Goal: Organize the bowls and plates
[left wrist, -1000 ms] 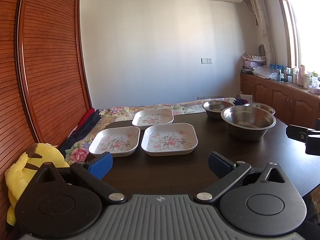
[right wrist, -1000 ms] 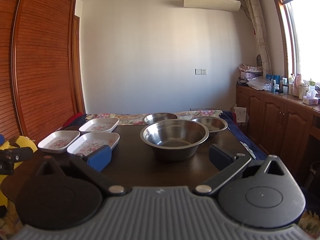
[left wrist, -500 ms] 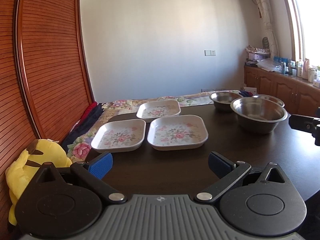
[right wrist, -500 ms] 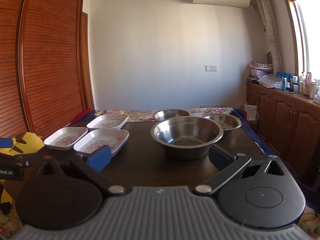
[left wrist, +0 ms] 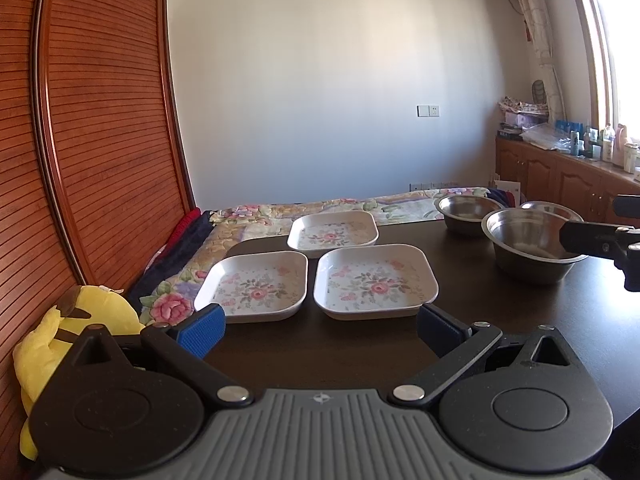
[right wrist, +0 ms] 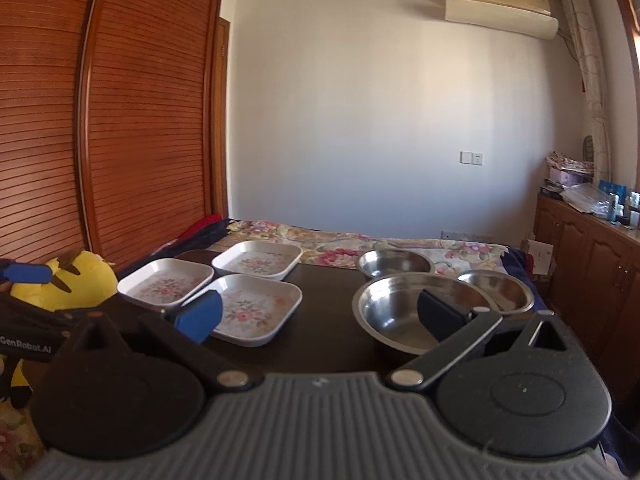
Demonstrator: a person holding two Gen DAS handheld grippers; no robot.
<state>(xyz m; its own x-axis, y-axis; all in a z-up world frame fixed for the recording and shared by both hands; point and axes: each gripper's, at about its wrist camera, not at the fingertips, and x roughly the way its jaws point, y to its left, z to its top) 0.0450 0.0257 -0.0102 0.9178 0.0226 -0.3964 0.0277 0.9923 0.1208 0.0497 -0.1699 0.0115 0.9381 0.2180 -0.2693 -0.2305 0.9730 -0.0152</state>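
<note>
Three white square floral plates lie on the dark table (left wrist: 320,352): a near left plate (left wrist: 256,285), a near right plate (left wrist: 374,279) and a far plate (left wrist: 333,231). Three steel bowls stand to the right: a large bowl (left wrist: 528,246) in front, two smaller bowls (left wrist: 464,208) (left wrist: 546,208) behind. My left gripper (left wrist: 320,330) is open and empty, just short of the near plates. My right gripper (right wrist: 320,314) is open and empty, between the near right plate (right wrist: 250,306) and the large bowl (right wrist: 404,310), its right finger over the bowl's rim.
A yellow plush toy (left wrist: 60,332) sits left of the table by the wooden slatted wardrobe (left wrist: 80,140). A floral quilt (left wrist: 320,210) lies behind the table. Wooden cabinets with bottles (left wrist: 580,176) line the right wall.
Both grippers moved forward toward the dishes. The right gripper rose and swung left, so the plates and large bowl now sit right at its fingers. Jaws stayed open.
</note>
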